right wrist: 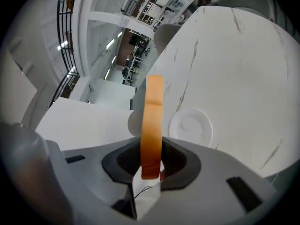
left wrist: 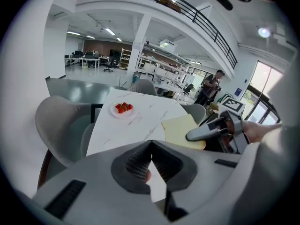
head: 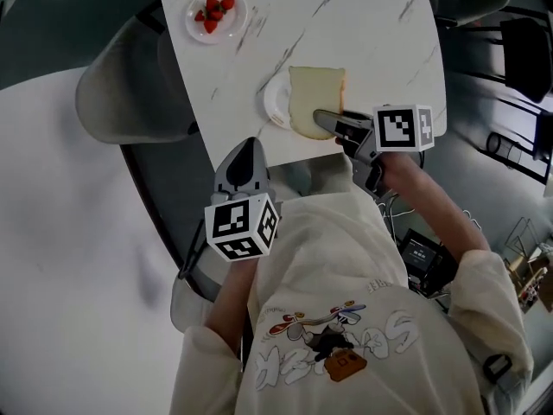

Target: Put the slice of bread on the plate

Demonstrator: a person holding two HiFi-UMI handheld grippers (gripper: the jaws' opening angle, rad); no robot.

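Right gripper [head: 333, 124] centre-right of head view, jaws narrow, clamped on slice of bread [head: 313, 93]. Bread overlaps right part of white plate [head: 274, 104] mid-frame on marble table [head: 371, 33]; contact unclear. Left gripper [head: 244, 156] below centre at table edge, jaws together, empty. 1 strawberry dish [head: 216, 15] upper left.

Pale bread slice [head: 315, 98] over white plate [head: 276, 104]

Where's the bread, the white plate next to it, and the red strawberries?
pale square slice of bread [head: 313, 89]: head view, middle of its flat face.
round white plate [head: 276, 104]: head view, bare left rim.
red strawberries [head: 213, 15]: head view, middle of the pile.
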